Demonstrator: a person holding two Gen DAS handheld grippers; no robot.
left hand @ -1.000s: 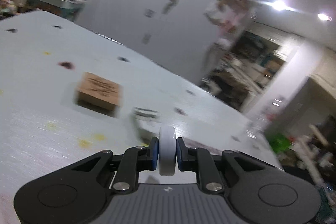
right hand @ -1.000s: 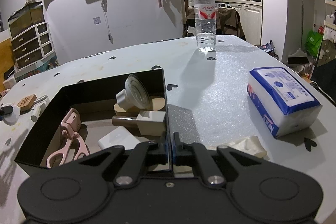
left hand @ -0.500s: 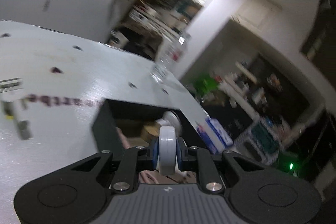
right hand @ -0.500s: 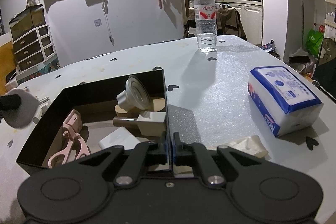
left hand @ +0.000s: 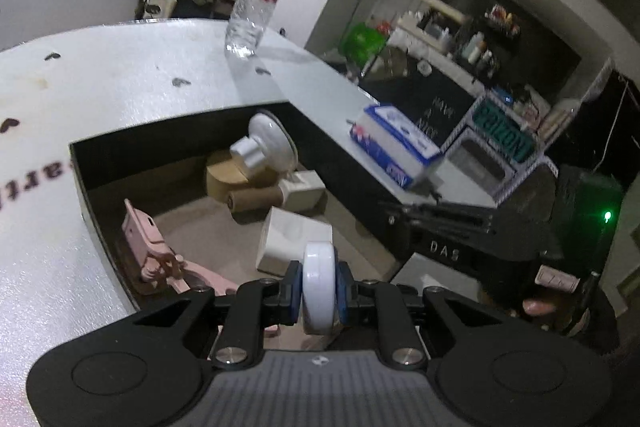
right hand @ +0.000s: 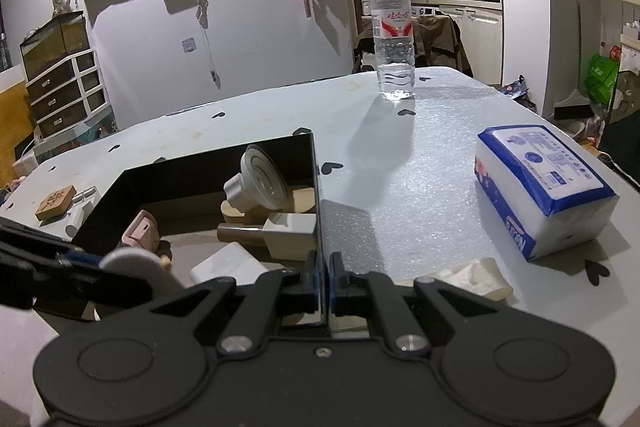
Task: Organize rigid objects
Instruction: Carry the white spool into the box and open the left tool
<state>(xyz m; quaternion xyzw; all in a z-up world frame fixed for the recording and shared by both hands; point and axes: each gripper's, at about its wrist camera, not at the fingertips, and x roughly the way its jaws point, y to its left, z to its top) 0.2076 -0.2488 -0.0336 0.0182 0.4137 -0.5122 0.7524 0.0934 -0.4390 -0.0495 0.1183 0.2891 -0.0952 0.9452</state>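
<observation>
**White wheel hovering over the black box, ready to drop**

White wheel (left hand: 319,281) is pinched edge-on between the left gripper (left hand: 318,287) pads, hanging right above the open black box (left hand: 132,143) on the bench (right hand: 420,163). Makes sense, that box looks like the collection spot.

Right gripper (right hand: 323,281) is closed on the box's thin right wall, I'd guess to keep it from sliding while stuff goes in.

Count inside the box: one pink clip-like tool (left hand: 160,255), one white flat block (left hand: 294,239), one white suction cup (left hand: 264,147), one brown cylinder (left hand: 254,199) with a cream cube (left hand: 302,189) on its end, one round wooden piece (left hand: 224,175).

Still out on the bench: one wooden stamp block (right hand: 55,202), one water bottle (right hand: 392,39), one tissue pack (right hand: 542,183).
</observation>
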